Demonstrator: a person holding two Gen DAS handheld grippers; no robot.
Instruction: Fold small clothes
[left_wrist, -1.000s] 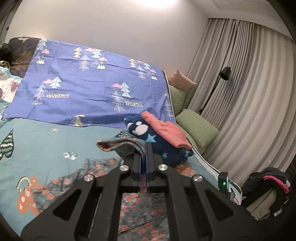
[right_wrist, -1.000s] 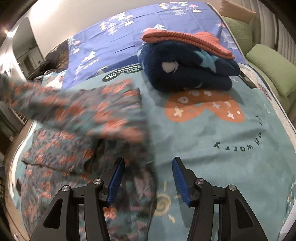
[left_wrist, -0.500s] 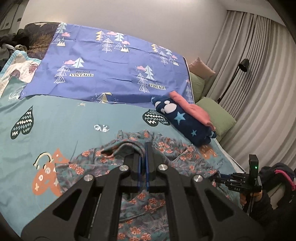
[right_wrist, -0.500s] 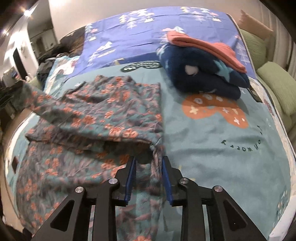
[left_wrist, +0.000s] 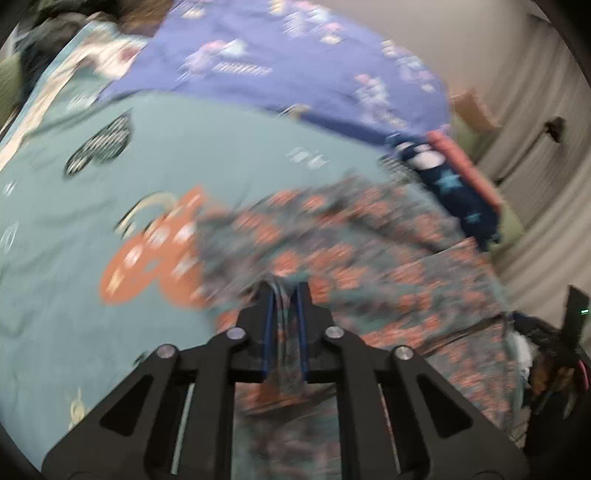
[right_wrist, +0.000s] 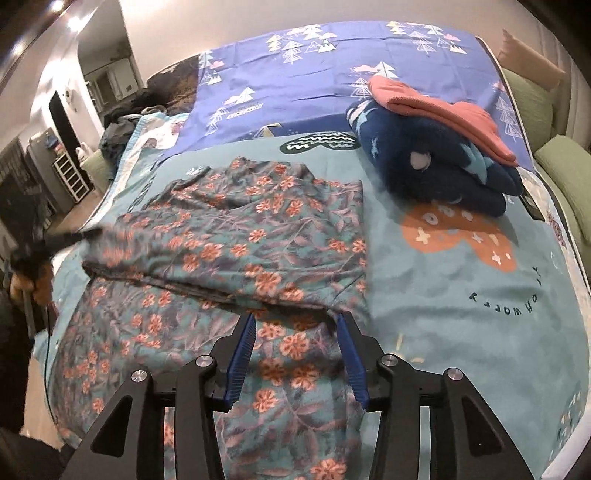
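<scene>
A teal garment with orange flowers (right_wrist: 243, 236) lies on the bed, its upper half folded over the lower half. My right gripper (right_wrist: 295, 328) is open, its blue-padded fingers apart over the fold's near edge, holding nothing. In the blurred left wrist view, my left gripper (left_wrist: 286, 295) has its jaws a little apart with a strip of the floral garment (left_wrist: 369, 258) between them at the garment's left edge. The left gripper also shows at the far left of the right wrist view (right_wrist: 70, 236), at the garment's corner.
A folded navy star blanket (right_wrist: 432, 166) with a folded pink cloth (right_wrist: 436, 110) on top lies at the back right. The bed has a teal sheet (right_wrist: 461, 295) and a purple tree-print cover (right_wrist: 314, 74). Green pillows (right_wrist: 565, 173) line the right edge.
The upper half of the garment has been laid down flat over the lower half. My right gripper has opened and let go. My left gripper has lowered to the bed and loosened.
</scene>
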